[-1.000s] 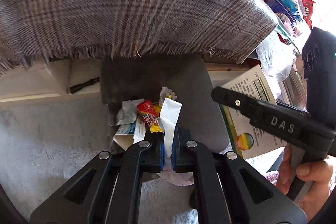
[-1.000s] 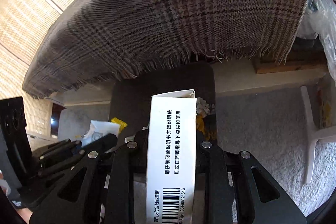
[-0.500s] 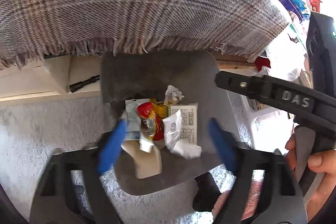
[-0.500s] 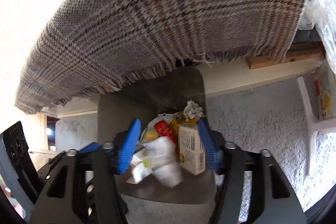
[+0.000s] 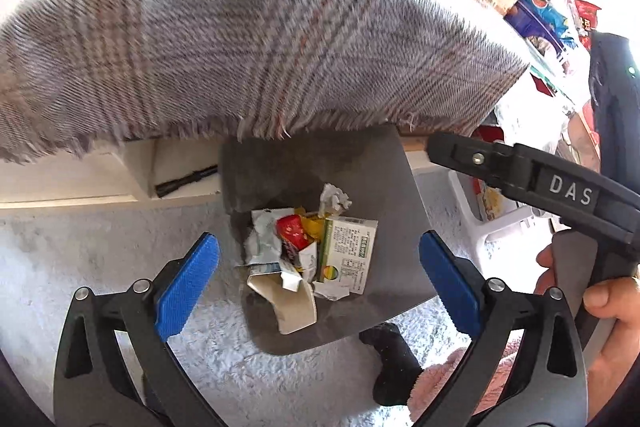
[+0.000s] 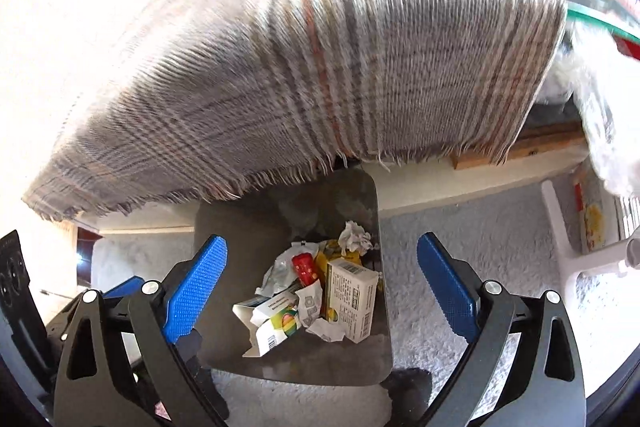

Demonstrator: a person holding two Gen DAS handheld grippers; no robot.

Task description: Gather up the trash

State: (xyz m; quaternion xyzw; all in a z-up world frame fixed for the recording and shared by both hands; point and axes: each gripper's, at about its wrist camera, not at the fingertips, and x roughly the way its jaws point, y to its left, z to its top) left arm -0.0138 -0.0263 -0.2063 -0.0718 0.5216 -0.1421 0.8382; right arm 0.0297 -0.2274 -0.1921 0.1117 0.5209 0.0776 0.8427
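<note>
A dark grey bin [image 5: 396,227] stands on the carpet below both grippers; it also shows in the right wrist view [image 6: 240,227]. Inside lie a white medicine box [image 5: 350,251], a red wrapper [image 5: 290,229], crumpled paper [image 5: 334,197] and a torn carton [image 5: 294,301]. The right wrist view shows the same box [image 6: 352,295] and wrapper [image 6: 305,267]. My left gripper [image 5: 318,279] is open and empty above the bin. My right gripper [image 6: 322,281] is open and empty above it too, and its body [image 5: 560,187] shows in the left wrist view.
A plaid fringed cloth [image 5: 260,47] hangs over a table edge just behind the bin. A white stool [image 6: 576,247] stands on the carpet at the right. Packets and clutter [image 5: 540,11] lie on the table at the far right.
Both grippers opened. The left let go of a white wrapper and the right let go of the medicine box; both now lie in the bin. Both grippers have risen.
</note>
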